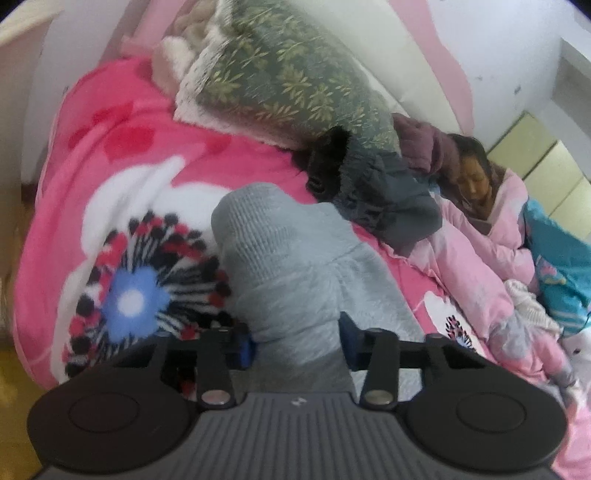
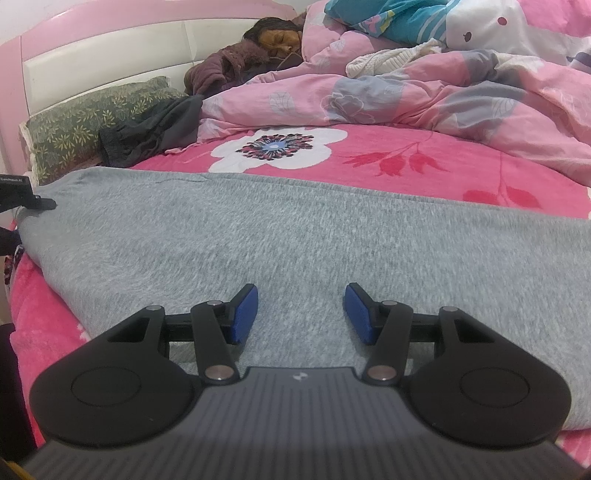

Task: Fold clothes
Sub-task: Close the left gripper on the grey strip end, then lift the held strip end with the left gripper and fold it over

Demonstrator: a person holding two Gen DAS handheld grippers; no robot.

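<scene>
A grey knit garment lies spread flat across the pink flowered blanket on the bed. My right gripper is open and empty, its blue pads just above the garment's near part. In the left wrist view a bunched, raised fold of the same grey garment sits between the blue pads of my left gripper; the jaws stand fairly wide with the cloth filling the gap. The left gripper's black tip shows at the garment's far left corner in the right wrist view.
A person sleeps at the bed's head under a pink quilt. A green leaf-print pillow and a dark grey garment lie by the headboard. A teal cloth lies on the quilt.
</scene>
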